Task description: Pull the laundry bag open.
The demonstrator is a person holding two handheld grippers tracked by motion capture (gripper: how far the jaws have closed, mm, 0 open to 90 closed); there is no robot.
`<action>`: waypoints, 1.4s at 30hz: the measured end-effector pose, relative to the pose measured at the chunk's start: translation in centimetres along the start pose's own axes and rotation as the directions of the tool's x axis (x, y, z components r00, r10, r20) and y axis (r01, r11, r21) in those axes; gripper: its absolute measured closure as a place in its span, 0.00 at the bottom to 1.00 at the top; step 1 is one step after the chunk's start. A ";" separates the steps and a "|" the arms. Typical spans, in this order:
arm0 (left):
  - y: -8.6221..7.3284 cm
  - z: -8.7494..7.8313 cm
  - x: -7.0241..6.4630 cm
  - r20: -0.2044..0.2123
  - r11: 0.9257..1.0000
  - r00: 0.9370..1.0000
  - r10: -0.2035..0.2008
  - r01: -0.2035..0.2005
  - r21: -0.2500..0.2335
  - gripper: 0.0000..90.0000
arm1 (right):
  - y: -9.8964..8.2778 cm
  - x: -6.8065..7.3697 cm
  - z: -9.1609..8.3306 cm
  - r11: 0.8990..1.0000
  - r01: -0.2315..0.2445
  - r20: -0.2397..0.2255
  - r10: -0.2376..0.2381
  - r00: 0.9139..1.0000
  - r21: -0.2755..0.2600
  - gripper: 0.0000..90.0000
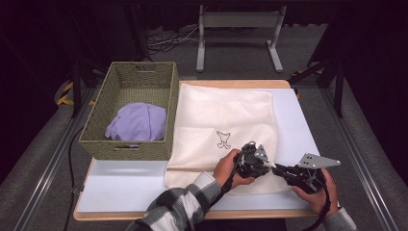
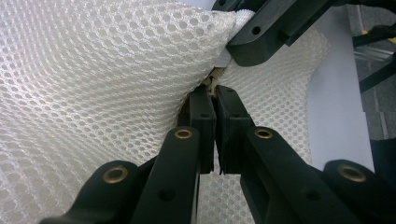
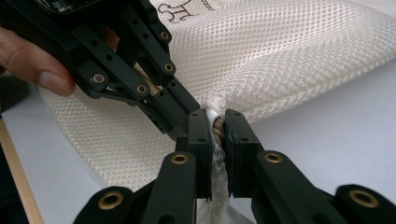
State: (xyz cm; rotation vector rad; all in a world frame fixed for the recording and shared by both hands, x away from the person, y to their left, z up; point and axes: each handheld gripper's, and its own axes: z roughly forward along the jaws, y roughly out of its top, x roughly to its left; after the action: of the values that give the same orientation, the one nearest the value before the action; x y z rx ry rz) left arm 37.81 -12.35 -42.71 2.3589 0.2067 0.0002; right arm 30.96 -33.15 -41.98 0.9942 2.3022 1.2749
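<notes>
Mesh bag edge (near corner) between both grippers.

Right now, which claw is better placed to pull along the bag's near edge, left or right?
Probably left. The left claw grips the bag just inside its near right corner, the long edge running away on its side. The right claw pins the corner itself, better for anchoring.

mesh bag: white net cloth | basket: woven | tongs: matt black

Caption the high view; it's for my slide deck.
Both tools, left tool and right tool, pinch the white mesh bag beside a wicker basket.
</notes>
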 end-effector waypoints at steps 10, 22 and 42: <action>0.2 -0.2 0.3 0.026 0.999 0.999 -0.028 0.027 0.032 0.97 | 0.0 0.3 0.0 1.000 0.021 0.052 -0.022 0.998 0.019 0.92; -0.7 -1.1 0.7 0.032 0.997 0.998 -0.052 0.050 0.061 0.97 | -0.1 -0.1 -0.6 1.000 -0.013 0.093 0.013 0.996 0.000 0.93; -5.9 -6.6 1.3 0.007 0.994 0.997 -0.078 0.078 0.076 0.97 | -0.2 -0.3 -0.3 1.000 -0.021 0.130 0.018 0.991 0.018 0.93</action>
State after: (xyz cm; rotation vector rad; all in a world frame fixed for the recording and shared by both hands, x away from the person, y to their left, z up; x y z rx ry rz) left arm 37.81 -3.38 -42.15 2.4238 0.2984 -0.0586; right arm 30.93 -33.62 -41.95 1.0756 2.2151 1.1618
